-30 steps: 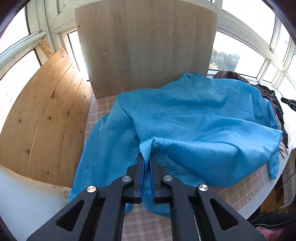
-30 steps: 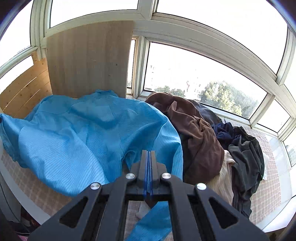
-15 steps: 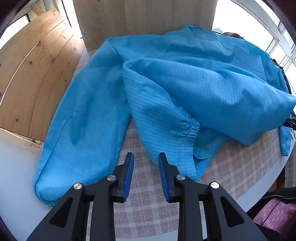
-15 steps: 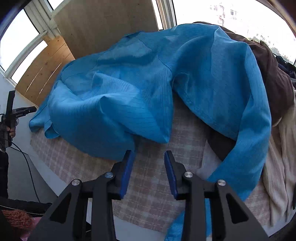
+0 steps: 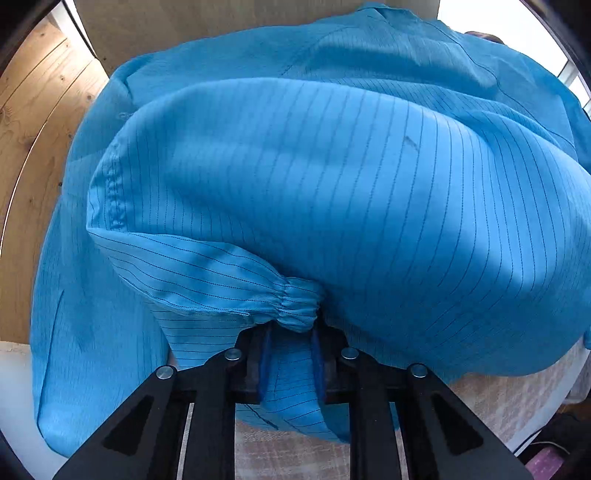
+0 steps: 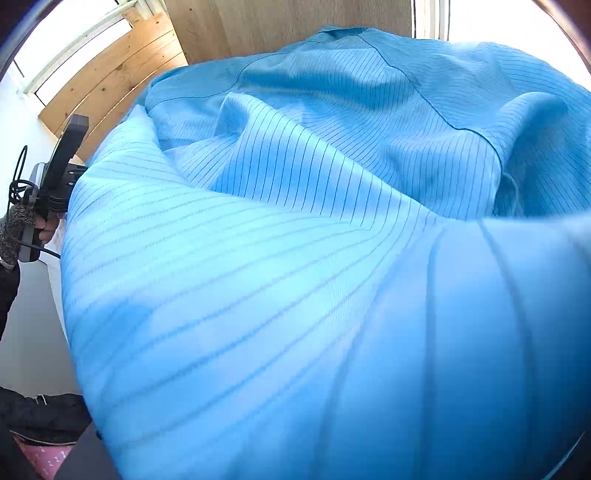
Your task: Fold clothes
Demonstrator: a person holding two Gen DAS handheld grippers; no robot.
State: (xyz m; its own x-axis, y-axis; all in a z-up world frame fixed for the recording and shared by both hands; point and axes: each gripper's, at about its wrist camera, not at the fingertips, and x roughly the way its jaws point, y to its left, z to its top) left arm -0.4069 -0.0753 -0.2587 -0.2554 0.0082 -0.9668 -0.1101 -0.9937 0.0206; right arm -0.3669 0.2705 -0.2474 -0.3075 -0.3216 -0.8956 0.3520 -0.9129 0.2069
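Wooden boards (image 5: 33, 155) stand at the left of the left wrist view, and a paler panel (image 5: 207, 26) rises behind the table; both are partly cut off by the frame edge. One blue coat (image 5: 332, 184), pinstriped, lies heaped over the checked tablecloth (image 5: 491, 395) and fills most of the view. One sleeve folds across the front, its gathered cuff (image 5: 297, 304) just ahead of the left gripper (image 5: 291, 363). That gripper's two blue pads (image 5: 264, 363) stand a little apart and are closing, with a fold of coat fabric between them; whether they press on it yet I cannot tell. Only a strip of tablecloth shows, below and to the right of the coat. A dark brown bit of another garment (image 5: 484, 37) peeks over the coat at top right, too little showing to name.

From the right wrist, at far left, a hand (image 6: 44, 230) in a grey knit cuff grips a black handle with cables. Boards (image 6: 110, 70) and panel (image 6: 288, 22) show again at the top. Coat fabric (image 6: 295, 258) lies right against the lens, blurred toward the lower right, and hides the right gripper entirely; its jaws are closing, though nothing of its fingers shows. A pink patterned patch (image 6: 40, 459) sits at bottom left, mostly cut off.
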